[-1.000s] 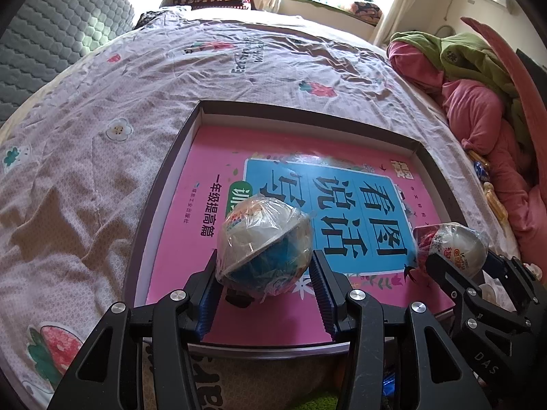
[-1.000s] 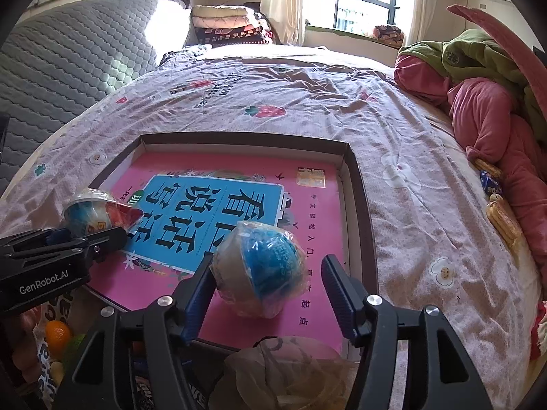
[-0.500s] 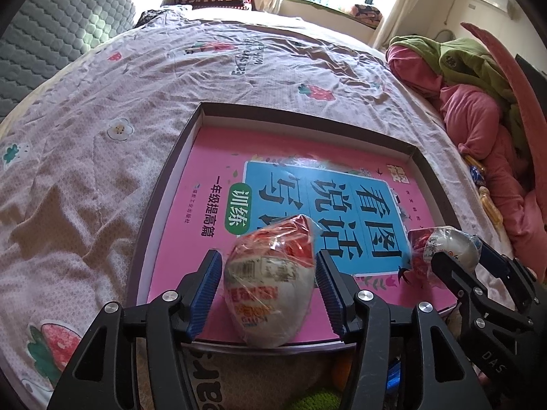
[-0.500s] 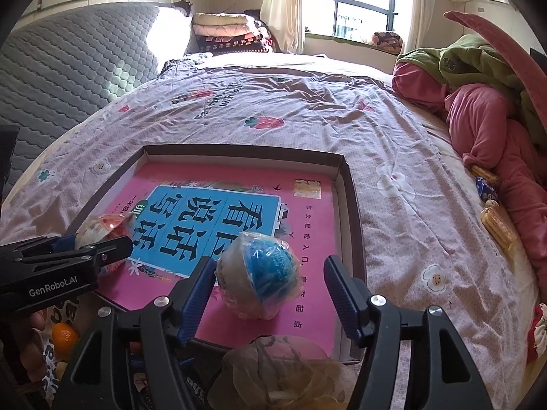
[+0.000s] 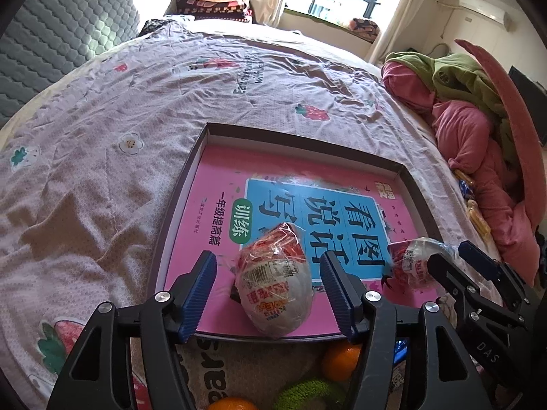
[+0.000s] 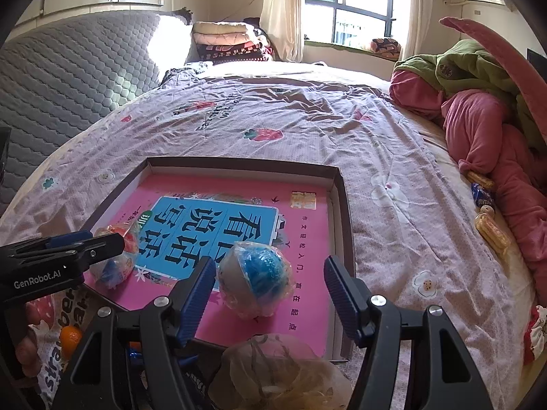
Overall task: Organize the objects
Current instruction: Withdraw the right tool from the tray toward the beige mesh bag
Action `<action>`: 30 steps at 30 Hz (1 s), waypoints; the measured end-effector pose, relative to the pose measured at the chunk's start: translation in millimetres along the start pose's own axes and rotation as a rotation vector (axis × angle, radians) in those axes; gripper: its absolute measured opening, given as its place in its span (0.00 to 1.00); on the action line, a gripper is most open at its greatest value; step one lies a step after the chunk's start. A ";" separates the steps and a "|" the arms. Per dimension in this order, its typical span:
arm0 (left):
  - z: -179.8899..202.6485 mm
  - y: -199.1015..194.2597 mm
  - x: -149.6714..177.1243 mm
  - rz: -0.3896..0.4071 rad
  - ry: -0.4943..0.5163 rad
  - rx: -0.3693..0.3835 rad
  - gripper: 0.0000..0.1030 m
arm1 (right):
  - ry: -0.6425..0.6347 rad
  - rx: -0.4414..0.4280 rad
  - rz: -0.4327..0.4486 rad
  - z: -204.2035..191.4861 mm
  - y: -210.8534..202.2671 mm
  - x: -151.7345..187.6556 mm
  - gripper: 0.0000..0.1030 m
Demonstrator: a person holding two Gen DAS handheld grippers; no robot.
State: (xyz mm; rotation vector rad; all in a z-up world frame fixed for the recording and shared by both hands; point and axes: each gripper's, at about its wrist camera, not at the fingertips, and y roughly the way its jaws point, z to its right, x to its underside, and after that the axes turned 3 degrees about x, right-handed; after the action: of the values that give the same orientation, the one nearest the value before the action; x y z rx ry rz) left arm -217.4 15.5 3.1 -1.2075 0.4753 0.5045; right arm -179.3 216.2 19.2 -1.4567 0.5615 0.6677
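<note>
Snack balls in clear crinkled wrap are what we are sorting, two of them lying in a shallow dark-rimmed box (image 5: 177, 201) on the bed (image 5: 102, 119). Our left tool (image 5: 268, 270) frames the first ball (image 5: 275, 283): an egg-shaped thing, white on its lower half with a barcode and red and orange print, red on top where the wrap gathers into a peak. It lies on the pink book (image 5: 273, 177) that lines the box, close to the near rim. The left tool's jaws have just been opening; the ball sits between the blue ribbed pads (image 5: 200, 283) with a gap on each side, so nothing presses on it.

Our right tool (image 6: 270, 280) stands open around the second ball (image 6: 254, 282). From this side it shows a bright blue crinkled cap over a pale grey body, all under loose glossy film. It lies near the box's right wall, on the pink margin beside the blue title panel, clear of both pads, closer to the left one.

Below the box's near edge we see oranges (image 5: 340, 357) and something fuzzy and green (image 5: 304, 393), and in the right view a pale crumpled bag (image 6: 277, 372). Pink and green bedding (image 6: 478, 102) is heaped along the bed's right side.
</note>
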 end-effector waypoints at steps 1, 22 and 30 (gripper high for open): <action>0.1 -4.4 -0.4 0.008 0.000 0.003 0.63 | 0.001 -0.001 0.004 0.5 -1.7 -0.7 0.64; -6.6 -56.3 19.4 0.081 0.013 -0.015 0.64 | -0.005 -0.003 0.090 6.2 -40.8 -5.1 0.69; -4.5 -69.7 28.8 0.088 0.056 -0.018 0.64 | -0.009 -0.002 0.104 8.5 -50.3 -1.5 0.70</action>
State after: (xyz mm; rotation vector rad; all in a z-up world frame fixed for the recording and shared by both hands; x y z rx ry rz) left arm -153.0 -4.6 37.1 -1.2239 0.5747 0.5523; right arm -145.1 224.8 56.1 -1.4330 0.6335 0.7560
